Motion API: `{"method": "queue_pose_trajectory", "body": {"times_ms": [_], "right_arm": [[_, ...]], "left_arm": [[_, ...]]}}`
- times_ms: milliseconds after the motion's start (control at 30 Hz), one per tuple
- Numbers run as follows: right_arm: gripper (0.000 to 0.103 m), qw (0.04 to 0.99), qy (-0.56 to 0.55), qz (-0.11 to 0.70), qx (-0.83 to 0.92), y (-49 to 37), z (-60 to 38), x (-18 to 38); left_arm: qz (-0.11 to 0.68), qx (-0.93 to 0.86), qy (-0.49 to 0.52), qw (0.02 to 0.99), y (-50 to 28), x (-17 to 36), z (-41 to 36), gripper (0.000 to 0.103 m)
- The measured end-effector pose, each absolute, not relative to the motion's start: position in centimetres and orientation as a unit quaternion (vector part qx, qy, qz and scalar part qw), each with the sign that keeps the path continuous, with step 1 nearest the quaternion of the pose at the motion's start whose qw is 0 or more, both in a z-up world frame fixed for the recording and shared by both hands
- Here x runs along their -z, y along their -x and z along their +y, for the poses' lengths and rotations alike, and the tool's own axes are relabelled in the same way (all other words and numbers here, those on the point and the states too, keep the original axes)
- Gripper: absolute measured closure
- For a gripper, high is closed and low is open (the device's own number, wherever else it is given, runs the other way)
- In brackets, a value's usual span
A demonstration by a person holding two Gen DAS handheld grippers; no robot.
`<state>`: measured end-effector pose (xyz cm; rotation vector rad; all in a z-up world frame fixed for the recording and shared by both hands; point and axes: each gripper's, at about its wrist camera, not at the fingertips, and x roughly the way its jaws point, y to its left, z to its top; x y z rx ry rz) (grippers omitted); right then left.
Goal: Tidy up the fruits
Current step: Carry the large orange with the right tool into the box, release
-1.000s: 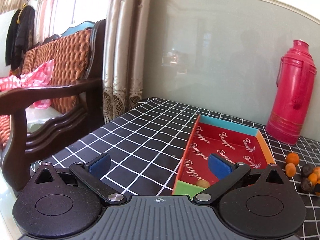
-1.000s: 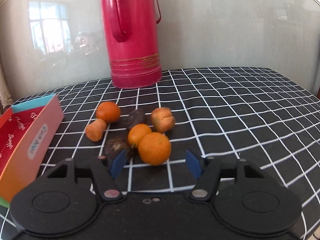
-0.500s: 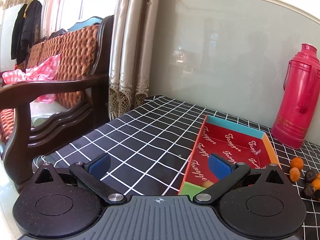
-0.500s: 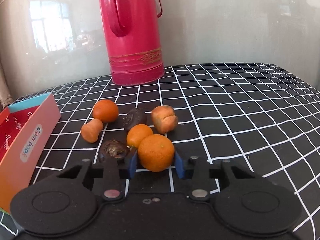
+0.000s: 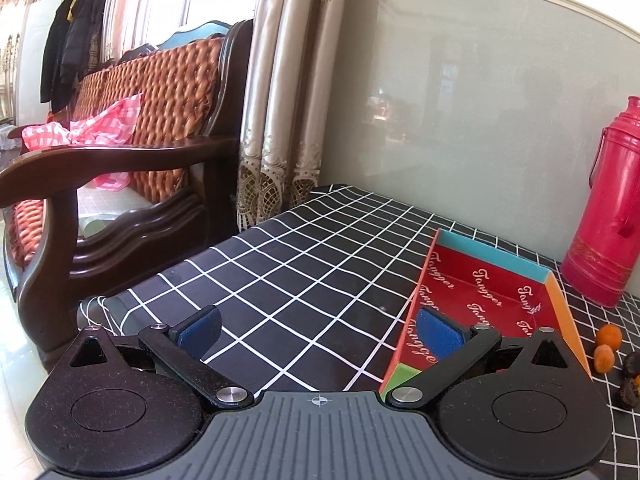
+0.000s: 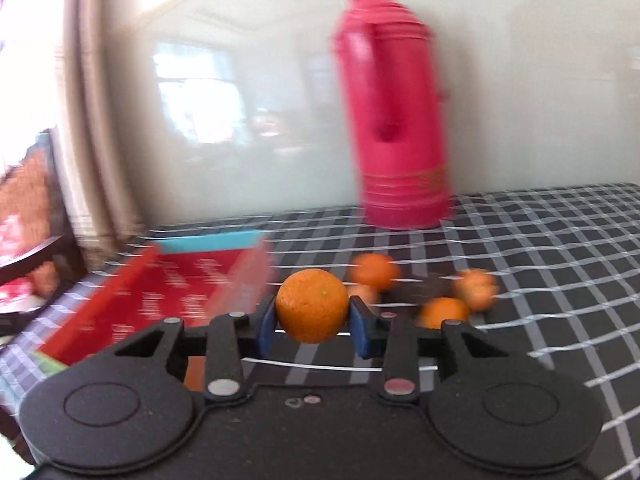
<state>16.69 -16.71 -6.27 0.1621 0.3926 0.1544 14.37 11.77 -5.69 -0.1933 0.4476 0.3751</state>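
My right gripper is shut on a large orange and holds it above the checked tablecloth, just right of the red paper tray. Several small oranges and dark fruits lie on the cloth behind it, blurred by motion. My left gripper is open and empty, low over the cloth. Its right pad stands in front of the tray's left wall. The tray also shows in the left wrist view, with small oranges and dark fruits to its right.
A tall red thermos stands at the back against the glossy wall; it also shows in the left wrist view. A wooden sofa and curtains stand off the table's left edge.
My right gripper has lifted the large orange off the cloth and swung left toward the tray. My left gripper has shifted slightly left, still open.
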Motion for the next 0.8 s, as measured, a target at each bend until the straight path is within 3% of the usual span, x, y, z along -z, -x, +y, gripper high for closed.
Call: {"method": "queue_pose_trajectory", "body": {"times_ms": [533, 733, 800], "right_arm": [[0.069, 0.958, -0.022, 0.216, -0.186, -16.6, -8.7, 6.7], [0.033, 0.966, -0.018, 0.194, -0.172, -15.9, -8.8, 6.2], [0.029, 0.971, -0.017, 0.175, -0.161, -15.4, -9.2, 5.8]], "left_arm": [[0.225, -0.192, 0.088, 0.951, -14.4, 5.9, 11.8, 0.0], [0.226, -0.194, 0.087, 0.951, -14.5, 5.9, 11.8, 0.0], [0.227, -0.194, 0.088, 0.95, -14.5, 6.0, 11.8, 0.0]]}}
